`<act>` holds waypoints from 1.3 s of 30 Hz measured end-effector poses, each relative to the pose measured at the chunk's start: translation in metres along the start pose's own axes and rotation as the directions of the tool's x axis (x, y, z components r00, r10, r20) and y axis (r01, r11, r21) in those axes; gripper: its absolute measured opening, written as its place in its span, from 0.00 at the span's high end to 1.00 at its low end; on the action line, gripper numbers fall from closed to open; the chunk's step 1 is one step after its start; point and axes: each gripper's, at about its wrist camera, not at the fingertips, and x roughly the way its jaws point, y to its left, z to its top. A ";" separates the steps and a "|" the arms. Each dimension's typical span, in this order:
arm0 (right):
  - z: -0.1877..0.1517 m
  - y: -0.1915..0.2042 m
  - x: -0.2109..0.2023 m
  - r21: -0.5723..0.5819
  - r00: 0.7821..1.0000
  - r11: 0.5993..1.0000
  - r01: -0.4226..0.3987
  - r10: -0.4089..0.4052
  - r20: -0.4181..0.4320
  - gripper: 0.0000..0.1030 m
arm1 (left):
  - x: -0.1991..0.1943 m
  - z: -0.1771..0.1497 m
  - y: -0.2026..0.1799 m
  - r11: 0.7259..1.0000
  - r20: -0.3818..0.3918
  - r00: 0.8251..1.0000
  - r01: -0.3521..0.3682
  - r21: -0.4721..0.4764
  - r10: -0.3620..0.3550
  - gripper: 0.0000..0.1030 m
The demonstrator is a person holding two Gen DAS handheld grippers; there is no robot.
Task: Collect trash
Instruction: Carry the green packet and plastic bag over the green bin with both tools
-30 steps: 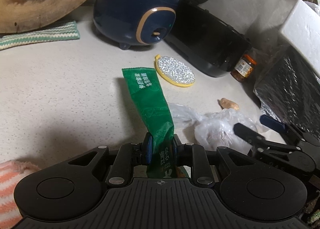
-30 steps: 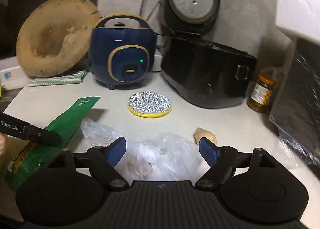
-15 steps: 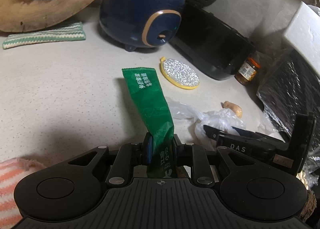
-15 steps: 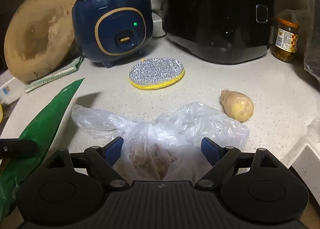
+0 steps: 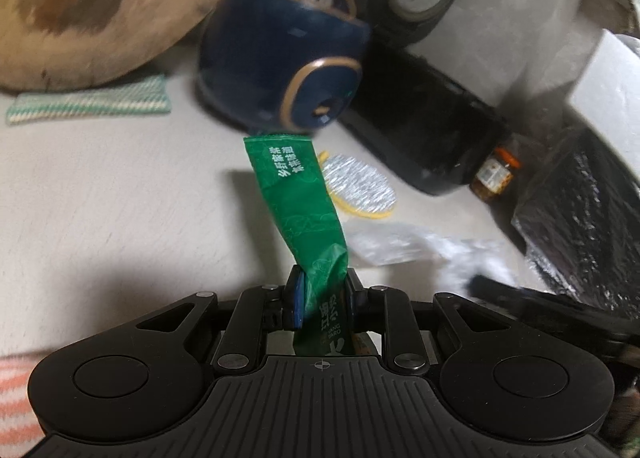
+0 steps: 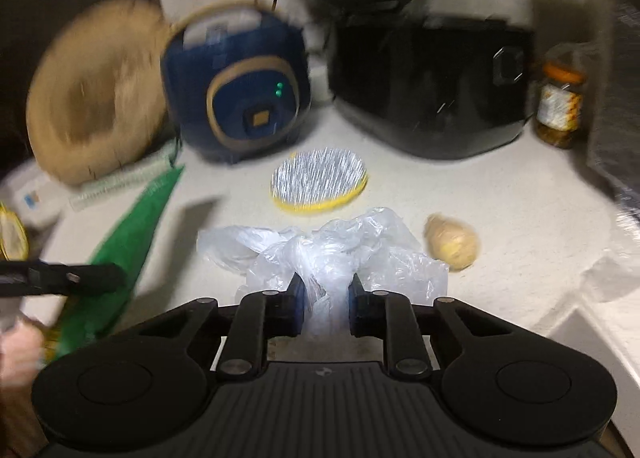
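My left gripper (image 5: pixel 320 294) is shut on a green snack wrapper (image 5: pixel 298 202), which stands up off the counter in front of it. The wrapper also shows at the left of the right wrist view (image 6: pixel 132 234), with the left gripper's finger across it. My right gripper (image 6: pixel 325 298) is shut on a crumpled clear plastic bag (image 6: pixel 352 246) that lies on the white counter (image 6: pixel 500 210). The bag shows blurred in the left wrist view (image 5: pixel 404 246).
A piece of ginger (image 6: pixel 452 242) lies right of the bag. A yellow-rimmed scrubber (image 6: pixel 320 178), a blue rice cooker (image 6: pixel 240 86), a black cooker (image 6: pixel 432 86), a jar (image 6: pixel 560 110), a round wooden board (image 6: pixel 96 94) and a striped cloth (image 5: pixel 92 104) stand behind.
My right gripper has closed on the plastic bag; it was open around it before. My left gripper has lifted the green wrapper higher. Both views are now motion-blurred.
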 end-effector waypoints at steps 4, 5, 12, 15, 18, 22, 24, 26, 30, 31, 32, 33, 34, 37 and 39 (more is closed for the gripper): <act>0.001 -0.015 -0.048 0.042 0.997 0.999 -0.011 0.008 0.074 0.81 | 0.001 0.002 -0.026 0.997 0.013 0.998 0.062 0.043 -0.063 0.77; -0.002 -0.019 -0.059 0.050 0.996 0.999 -0.006 0.001 0.087 0.81 | 0.002 0.002 -0.033 0.995 0.009 0.996 0.083 0.058 -0.083 0.77; -0.042 -0.053 -0.109 0.119 0.989 0.986 0.116 -0.126 0.080 0.81 | 0.020 -0.022 -0.094 0.940 -0.129 0.954 0.290 0.180 -0.270 0.77; -0.068 -0.072 -0.125 0.170 0.979 0.967 0.191 -0.200 0.036 0.81 | 0.028 -0.038 -0.118 0.902 -0.207 0.922 0.371 0.221 -0.328 0.77; -0.091 -0.093 -0.140 0.236 0.967 0.939 0.250 -0.257 -0.001 0.81 | 0.038 -0.058 -0.141 0.864 -0.295 0.884 0.437 0.250 -0.361 0.77; -0.119 -0.115 -0.154 0.325 0.947 0.892 0.315 -0.318 -0.046 0.81 | 0.051 -0.086 -0.167 0.820 -0.419 0.830 0.502 0.275 -0.367 0.77; -0.130 -0.122 -0.158 0.358 0.941 0.872 0.333 -0.334 -0.061 0.81 | 0.058 -0.101 -0.177 0.806 -0.475 0.806 0.520 0.285 -0.352 0.77; -0.140 -0.125 -0.159 0.377 0.937 0.860 0.344 -0.342 -0.074 0.81 | 0.069 -0.115 -0.182 0.801 -0.524 0.783 0.529 0.279 -0.335 0.77; -0.159 -0.128 -0.158 0.402 0.931 0.841 0.362 -0.344 -0.118 0.81 | 0.088 -0.144 -0.177 0.817 -0.595 0.750 0.516 0.256 -0.288 0.77; -0.163 -0.128 -0.157 0.406 0.930 0.837 0.366 -0.344 -0.129 0.81 | 0.093 -0.150 -0.173 0.823 -0.604 0.748 0.507 0.255 -0.274 0.77; -0.167 -0.129 -0.155 0.409 0.929 0.834 0.370 -0.343 -0.140 0.81 | 0.099 -0.157 -0.169 0.833 -0.613 0.749 0.490 0.258 -0.251 0.77; -0.170 -0.130 -0.153 0.411 0.927 0.831 0.374 -0.343 -0.151 0.81 | 0.103 -0.162 -0.165 0.842 -0.619 0.751 0.473 0.261 -0.229 0.77; -0.174 -0.130 -0.150 0.413 0.925 0.827 0.381 -0.343 -0.164 0.81 | 0.108 -0.168 -0.161 0.851 -0.625 0.753 0.453 0.266 -0.205 0.77; -0.186 -0.129 -0.147 0.419 0.916 0.815 0.401 -0.353 -0.189 0.81 | 0.118 -0.183 -0.147 0.872 -0.636 0.754 0.412 0.264 -0.164 0.77; -0.195 -0.131 -0.150 0.431 0.913 0.805 0.409 -0.359 -0.195 0.81 | 0.127 -0.195 -0.134 0.890 -0.641 0.758 0.368 0.271 -0.119 0.77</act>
